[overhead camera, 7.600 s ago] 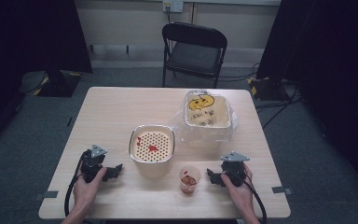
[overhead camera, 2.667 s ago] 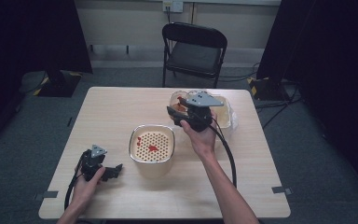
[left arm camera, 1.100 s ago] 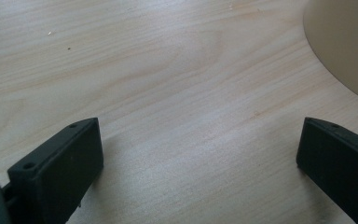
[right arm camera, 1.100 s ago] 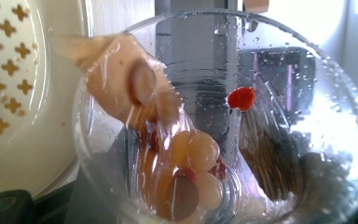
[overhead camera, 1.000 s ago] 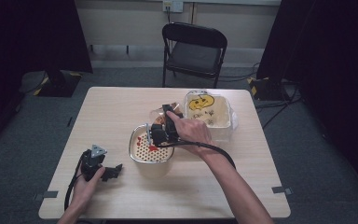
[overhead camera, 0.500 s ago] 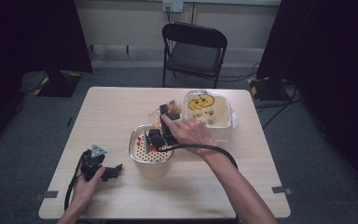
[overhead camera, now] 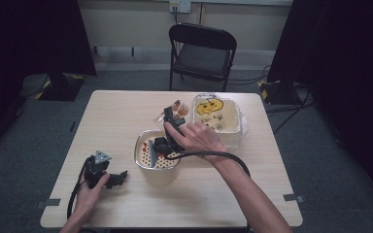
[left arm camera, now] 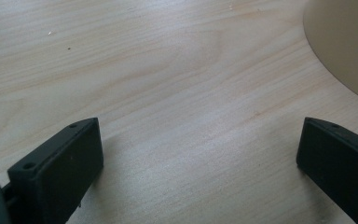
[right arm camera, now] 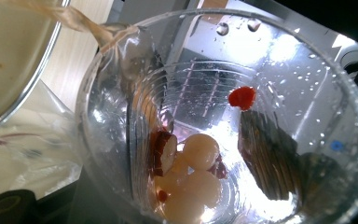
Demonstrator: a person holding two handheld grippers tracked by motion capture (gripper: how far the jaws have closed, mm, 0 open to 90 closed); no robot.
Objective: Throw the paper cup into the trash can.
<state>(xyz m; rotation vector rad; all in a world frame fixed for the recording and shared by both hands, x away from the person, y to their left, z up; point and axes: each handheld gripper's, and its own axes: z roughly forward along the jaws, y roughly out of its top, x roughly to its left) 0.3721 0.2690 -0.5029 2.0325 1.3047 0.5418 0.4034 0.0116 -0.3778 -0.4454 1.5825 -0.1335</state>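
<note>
Left gripper (overhead camera: 110, 178): rests on the near left part of the wooden table (overhead camera: 116, 116), held by the left hand (overhead camera: 88, 193). In the left gripper view its two black jaws stand spread wide with bare tabletop between them; the curved edge of the strainer bowl (left arm camera: 349, 46) shows at upper right.

Strainer bowl (overhead camera: 148, 158): stands near the table's centre, just right of the left gripper. It has a perforated insert, with red pieces on the holes.

Right gripper (overhead camera: 167, 138): held in the right hand (overhead camera: 196, 138) over the strainer bowl. The jaws are clamped on a clear plastic cup (overhead camera: 172, 112), which is tipped toward the bowl. In the right gripper view the cup (right arm camera: 223, 116) contains pale round fruits (right arm camera: 198, 151), a red-skinned slice (right arm camera: 161, 149) and a small red piece (right arm camera: 241, 97) stuck to the wall. A thin stream of brownish liquid (right arm camera: 74, 21) runs from the rim toward the bowl at upper left.

Square container (overhead camera: 218, 119): stands just beyond the right hand, on the far right part of the table, with a yellow figure printed on it.

Black folding chair (overhead camera: 201, 51): stands beyond the table's far edge
</note>
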